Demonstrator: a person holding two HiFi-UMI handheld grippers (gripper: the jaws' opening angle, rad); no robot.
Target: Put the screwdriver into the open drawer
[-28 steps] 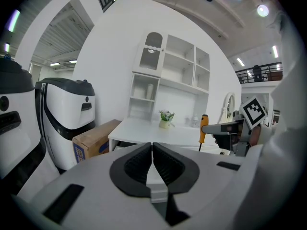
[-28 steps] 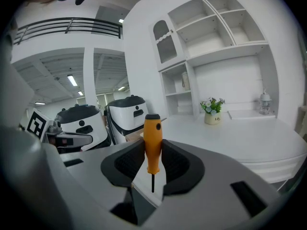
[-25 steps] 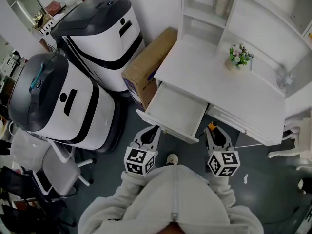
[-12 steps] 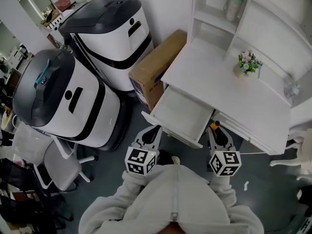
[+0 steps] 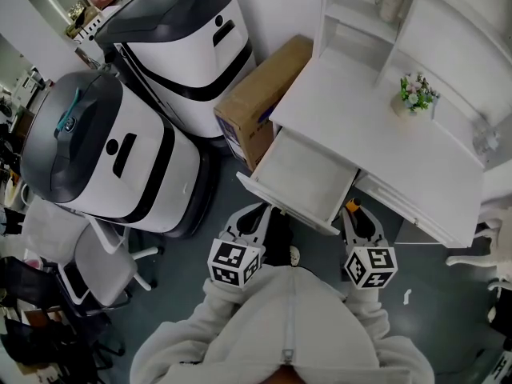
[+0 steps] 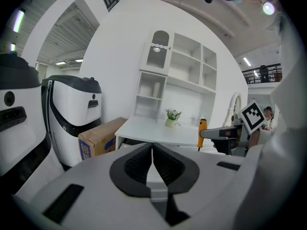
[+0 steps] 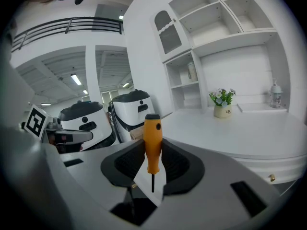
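Note:
The screwdriver [image 7: 153, 143] has an orange handle and a thin dark shaft. It stands upright, shaft down, with my right gripper [image 7: 153, 158] shut on the handle. In the head view its orange top [image 5: 350, 208] shows at the right gripper [image 5: 353, 214], just right of the drawer's front corner. The open white drawer [image 5: 304, 174] juts out of the desk and holds nothing. My left gripper [image 5: 256, 213] hangs in front of the drawer's front panel; in its own view the left gripper [image 6: 152, 146] is shut with nothing in it.
The white desk [image 5: 376, 146] carries a small potted plant [image 5: 414, 96] and shelves behind. A cardboard box [image 5: 260, 94] leans left of the drawer. Two large white-and-black machines [image 5: 112, 158] [image 5: 180, 38] stand further left, with a grey chair [image 5: 88, 270] in front.
The head view has swung, so the desk and drawer sit a little higher and further right. The right gripper with the screwdriver has shifted slightly. The left gripper has kept its place.

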